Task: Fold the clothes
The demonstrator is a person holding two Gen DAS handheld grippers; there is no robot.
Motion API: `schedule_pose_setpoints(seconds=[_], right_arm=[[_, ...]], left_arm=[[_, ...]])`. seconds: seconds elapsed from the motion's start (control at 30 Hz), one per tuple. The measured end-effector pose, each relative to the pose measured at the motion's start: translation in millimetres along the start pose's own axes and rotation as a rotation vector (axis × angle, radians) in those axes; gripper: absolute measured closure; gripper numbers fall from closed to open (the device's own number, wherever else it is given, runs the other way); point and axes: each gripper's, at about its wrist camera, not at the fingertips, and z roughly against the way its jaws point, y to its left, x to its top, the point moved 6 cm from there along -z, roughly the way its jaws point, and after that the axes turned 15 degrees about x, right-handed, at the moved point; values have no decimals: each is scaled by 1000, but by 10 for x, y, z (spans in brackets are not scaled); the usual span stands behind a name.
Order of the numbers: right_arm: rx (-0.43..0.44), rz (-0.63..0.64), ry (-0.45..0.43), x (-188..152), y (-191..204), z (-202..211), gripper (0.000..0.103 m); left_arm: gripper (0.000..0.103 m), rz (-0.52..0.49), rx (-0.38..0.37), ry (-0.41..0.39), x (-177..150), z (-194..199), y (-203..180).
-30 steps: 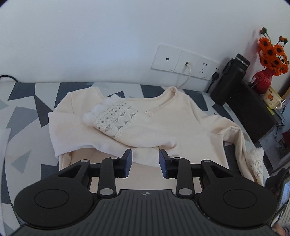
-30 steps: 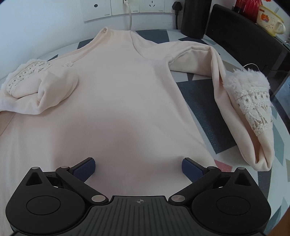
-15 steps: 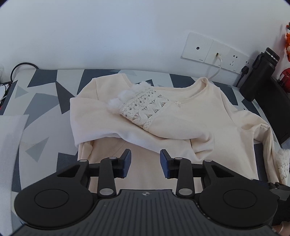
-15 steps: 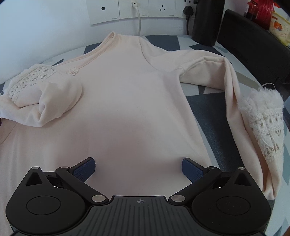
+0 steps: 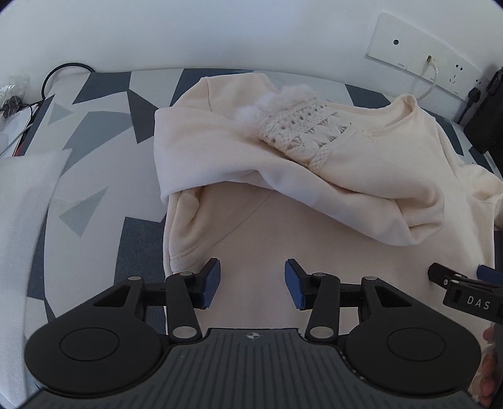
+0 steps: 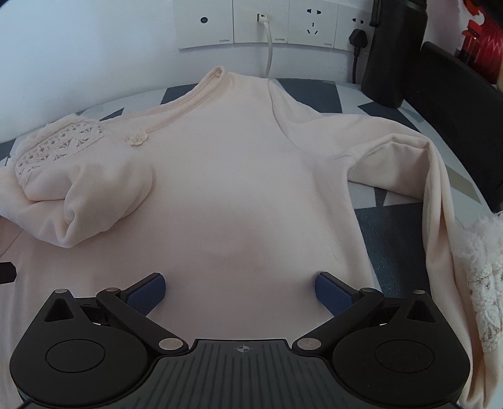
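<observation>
A cream long-sleeved top lies flat on the patterned table, neckline toward the wall. Its left sleeve is folded across the chest, lace cuff uppermost. The right sleeve trails off to the right with its fluffy lace cuff near the table edge. My left gripper hovers open over the hem's left corner, nothing between its fingers. Wide open above the lower middle of the top is my right gripper; its tip shows at the right of the left wrist view.
The table has a grey and white geometric cover. Wall sockets with a white cable sit behind. A black bottle and a black case stand at the right. White fabric and cables lie at the left.
My left gripper has shifted left and come lower over the hem, its jaws a little wider. The right gripper has moved closer to the top and stays wide open.
</observation>
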Motion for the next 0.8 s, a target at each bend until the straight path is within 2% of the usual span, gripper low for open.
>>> schedule_pose_setpoints(seconds=[0.1, 0.2, 0.27, 0.33, 0.37, 0.4, 0.43, 0.5, 0.53, 0.57, 0.6, 0.67, 0.7, 0.77, 0.8], right_arm=[[-9, -27, -3, 16, 9, -6, 1], [11, -91, 10, 37, -12, 34, 1], [56, -155, -3, 57, -42, 120, 2], [86, -174, -49, 100, -49, 239, 20], [92, -159, -76, 147, -20, 299, 25], [95, -137, -104, 202, 18, 359, 29], [99, -115, -132, 256, 57, 419, 28], [124, -44, -144, 350, 252, 368, 25], [138, -6, -147, 395, 357, 331, 16], [152, 31, -150, 440, 463, 294, 12], [166, 69, -153, 484, 568, 257, 9], [193, 144, -159, 572, 780, 184, 9], [185, 147, -141, 602, 834, 87, 12], [180, 105, -100, 657, 871, -102, 47], [198, 62, -85, 688, 857, -162, 72]], left_arm=[[38, -35, -10, -40, -50, -5, 94], [37, -86, -23, -89, -109, 8, 193], [36, -118, -29, -134, -151, 44, 231], [30, -135, 16, -191, -186, 97, 288], [19, -135, 44, -224, -199, 131, 334], [16, -122, 60, -255, -202, 163, 398], [16, -109, 54, -274, -198, 183, 461], [8, -93, 46, -294, -192, 186, 572], [8, -104, 59, -271, -188, 114, 601], [8, -114, 84, -247, -184, 30, 623], [8, -119, 101, -232, -181, -46, 644], [8, -105, 108, -223, -163, -131, 674], [8, -96, 109, -217, -151, -165, 688], [9, -81, 115, -209, -124, -225, 715], [9, -76, 121, -210, -105, -240, 728]])
